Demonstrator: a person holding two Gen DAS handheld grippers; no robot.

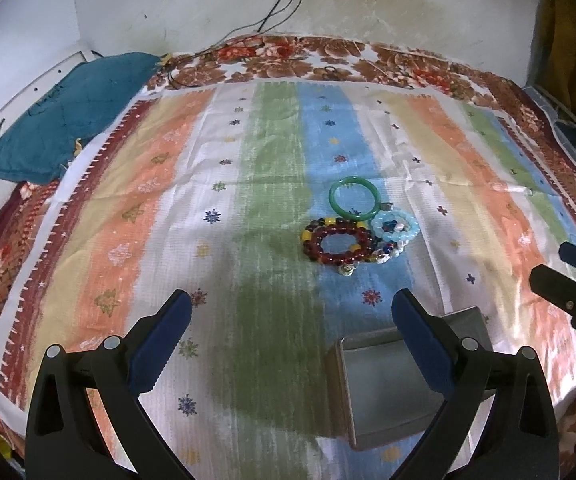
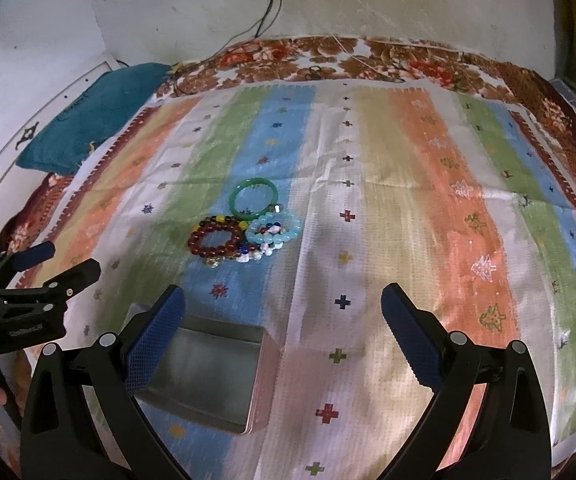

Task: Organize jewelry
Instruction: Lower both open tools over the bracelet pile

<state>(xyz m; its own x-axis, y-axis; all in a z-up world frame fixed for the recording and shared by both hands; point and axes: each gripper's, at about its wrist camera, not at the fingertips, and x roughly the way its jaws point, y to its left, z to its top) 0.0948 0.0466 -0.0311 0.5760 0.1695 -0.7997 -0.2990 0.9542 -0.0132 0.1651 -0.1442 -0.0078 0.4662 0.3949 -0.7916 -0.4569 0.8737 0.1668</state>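
A pile of bracelets lies on the striped cloth: a green bangle, a dark red bead bracelet, and a light blue bead bracelet over some mixed beads. An open, empty metal tin sits nearer to me. My left gripper is open and empty, short of the pile, its right finger over the tin. My right gripper is open and empty, to the right of the tin. Each gripper also shows in the other's view.
A teal cushion lies at the far left by the wall. A floral bedspread borders the cloth. Dark cables hang down the wall at the back.
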